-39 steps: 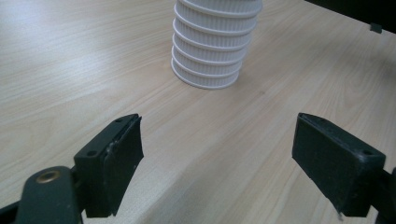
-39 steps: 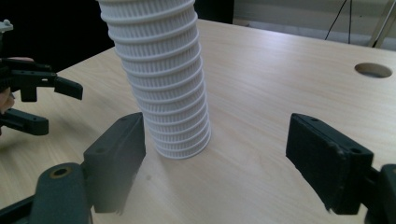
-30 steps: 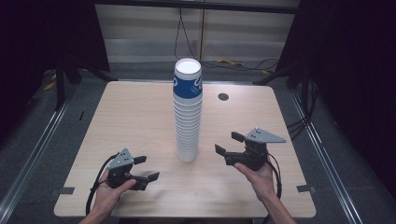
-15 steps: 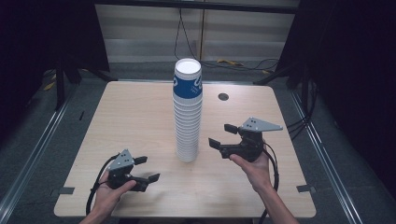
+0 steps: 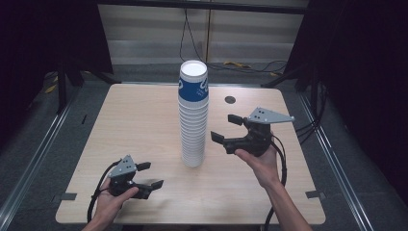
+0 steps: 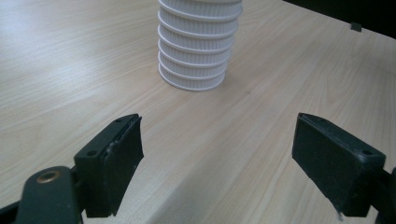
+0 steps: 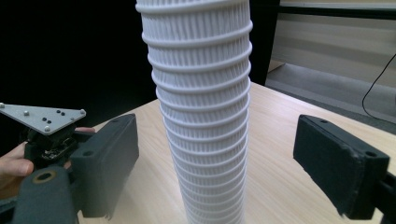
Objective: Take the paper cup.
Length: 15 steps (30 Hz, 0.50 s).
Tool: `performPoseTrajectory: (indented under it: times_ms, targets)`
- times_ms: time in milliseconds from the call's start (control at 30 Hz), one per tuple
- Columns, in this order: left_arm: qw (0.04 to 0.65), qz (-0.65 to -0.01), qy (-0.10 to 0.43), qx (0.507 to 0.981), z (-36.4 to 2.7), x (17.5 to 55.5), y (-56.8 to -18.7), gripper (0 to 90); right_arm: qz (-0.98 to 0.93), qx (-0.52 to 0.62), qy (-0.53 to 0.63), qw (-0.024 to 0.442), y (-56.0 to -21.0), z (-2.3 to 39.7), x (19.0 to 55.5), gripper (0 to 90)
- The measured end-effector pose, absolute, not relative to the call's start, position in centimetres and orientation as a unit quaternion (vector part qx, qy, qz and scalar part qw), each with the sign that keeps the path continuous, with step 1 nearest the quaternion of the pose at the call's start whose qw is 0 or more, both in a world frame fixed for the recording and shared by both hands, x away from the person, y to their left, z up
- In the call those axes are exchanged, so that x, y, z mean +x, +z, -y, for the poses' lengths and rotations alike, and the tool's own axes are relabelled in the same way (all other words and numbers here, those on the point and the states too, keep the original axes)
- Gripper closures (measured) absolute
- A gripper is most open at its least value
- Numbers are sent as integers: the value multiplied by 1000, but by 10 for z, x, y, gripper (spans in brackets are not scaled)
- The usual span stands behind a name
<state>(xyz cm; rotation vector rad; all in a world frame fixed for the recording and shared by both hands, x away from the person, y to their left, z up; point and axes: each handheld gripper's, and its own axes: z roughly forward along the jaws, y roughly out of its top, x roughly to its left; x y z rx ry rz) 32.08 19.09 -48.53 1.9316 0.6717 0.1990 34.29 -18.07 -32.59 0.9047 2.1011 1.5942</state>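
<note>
Scene: a tall stack of nested paper cups (image 5: 194,115) stands upright at the centre of the frame on my light wooden desk (image 5: 134,125), its top cup printed blue, the rest ribbed white.
My right gripper (image 5: 225,129): raised at right of centre, level with the stack's middle and aimed at it; its fingers (image 7: 105,163) have just been spreading and now stand released, wide apart, the column framed between them but untouched.
My left gripper (image 5: 151,175): low at the lower left of the high view, close to the desk; its fingers (image 6: 114,156) are released too, nothing between them, the foot of the stack ahead and well apart.
Done so far: as I judge it, only the approach; every cup sits nested and none has been lifted off.
Left to do: bring my right fingers in on the stack, grip it, and begin separating or moving cups.
Background: a small dark grommet (image 5: 230,100) in the desk, upper right of the stack.
</note>
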Motion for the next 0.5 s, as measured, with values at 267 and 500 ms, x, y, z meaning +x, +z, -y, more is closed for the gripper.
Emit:
performPoseTrajectory:
  times_ms: [267,500]
  targets:
    - [516,-279,82,805,-190,321,-486,162,-738,306,572,188,-304,177,348,151]
    - [521,-285,83,800,-192,321,-485,163,-745,288,573,186,-285,169,353,172]
